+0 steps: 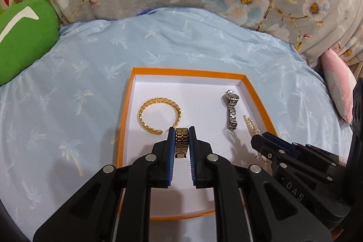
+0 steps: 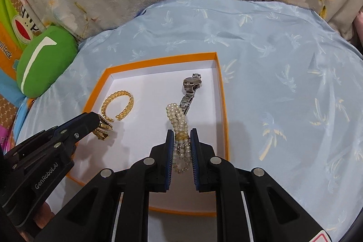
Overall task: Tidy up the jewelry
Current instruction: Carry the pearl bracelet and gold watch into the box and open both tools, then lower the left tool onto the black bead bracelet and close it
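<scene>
Gold link band point(image 1: 182, 140): pinched between the left tongs point(image 1: 182, 135), nearly closed on it, low over the near-left floor of the orange-rimmed box point(image 1: 188, 72). Judged stiff along each link but floppy as a whole; light, slick metal, so a hold across the band's width suits it.

Pearl bracelet point(image 2: 179, 121): multi-strand, gripped at its gold clasp section by the right tongs point(image 2: 182, 136), narrowly parted around it. Far end lies on the box floor, touching or just beside the silver watch point(image 2: 190, 90); I cannot tell which. Loose strands hang behind the grip. Judged soft, rolling, prone to snag; the clasp is the firmest place to hold.

Gold open cuff point(image 1: 160, 116): flat on the floor at left, just beyond the band. Rigid by the look of it.

Room: the box's middle floor is bare white between cuff and watch. Low walls all round. Box sits on a pale blue sheet point(image 1: 79, 87) on the bed; green cushion point(image 1: 22, 37) well apart at far left.
</scene>
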A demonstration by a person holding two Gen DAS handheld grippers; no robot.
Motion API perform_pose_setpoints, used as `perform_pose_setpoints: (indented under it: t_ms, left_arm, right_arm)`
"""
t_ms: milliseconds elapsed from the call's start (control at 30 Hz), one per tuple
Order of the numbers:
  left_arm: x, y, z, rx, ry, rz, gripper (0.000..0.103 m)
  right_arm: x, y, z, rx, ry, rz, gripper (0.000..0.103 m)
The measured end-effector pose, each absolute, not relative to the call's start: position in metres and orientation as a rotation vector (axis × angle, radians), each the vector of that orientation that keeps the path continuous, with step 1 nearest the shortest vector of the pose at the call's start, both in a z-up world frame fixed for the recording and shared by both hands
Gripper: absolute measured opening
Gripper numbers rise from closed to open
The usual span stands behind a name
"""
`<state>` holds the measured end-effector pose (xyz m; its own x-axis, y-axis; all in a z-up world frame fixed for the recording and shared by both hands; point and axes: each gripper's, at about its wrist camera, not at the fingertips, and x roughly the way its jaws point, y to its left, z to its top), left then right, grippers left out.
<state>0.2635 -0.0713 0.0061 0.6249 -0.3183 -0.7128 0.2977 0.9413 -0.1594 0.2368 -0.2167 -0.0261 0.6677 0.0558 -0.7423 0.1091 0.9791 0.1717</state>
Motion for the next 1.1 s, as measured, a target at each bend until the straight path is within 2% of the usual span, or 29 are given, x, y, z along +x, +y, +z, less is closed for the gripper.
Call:
perform_pose_setpoints:
  t_ms: [433, 533, 733, 867, 1100]
  left_arm:
    - [0.272, -0.063, -0.005, -0.053, 0.819, -0.315, 0.012]
    - [0.268, -0.056, 0.006, -0.049, 0.787, -0.297, 0.018]
    - [0.242, -0.023, 0.032, -0.077, 0.749, -0.282, 0.022]
    - [0.209, -0.003, 0.034, -0.093, 0.758, -0.281, 0.033]
    - [0.152, 0.011, 0.016, -0.107, 0.829, -0.291, 0.034]
  right_arm:
    - [0.241, -0.218, -0.035, 0.202, 0.828, -0.033, 0.016]
    - [0.229, -0.222, -0.022, 0.214, 0.800, -0.036, 0.016]
    - [0.179, -0.235, 0.001, 0.229, 0.762, -0.034, 0.021]
    - [0.138, -0.243, 0.000, 0.259, 0.769, -0.039, 0.024]
    - [0.076, -0.238, -0.018, 0.235, 0.822, -0.057, 0.024]
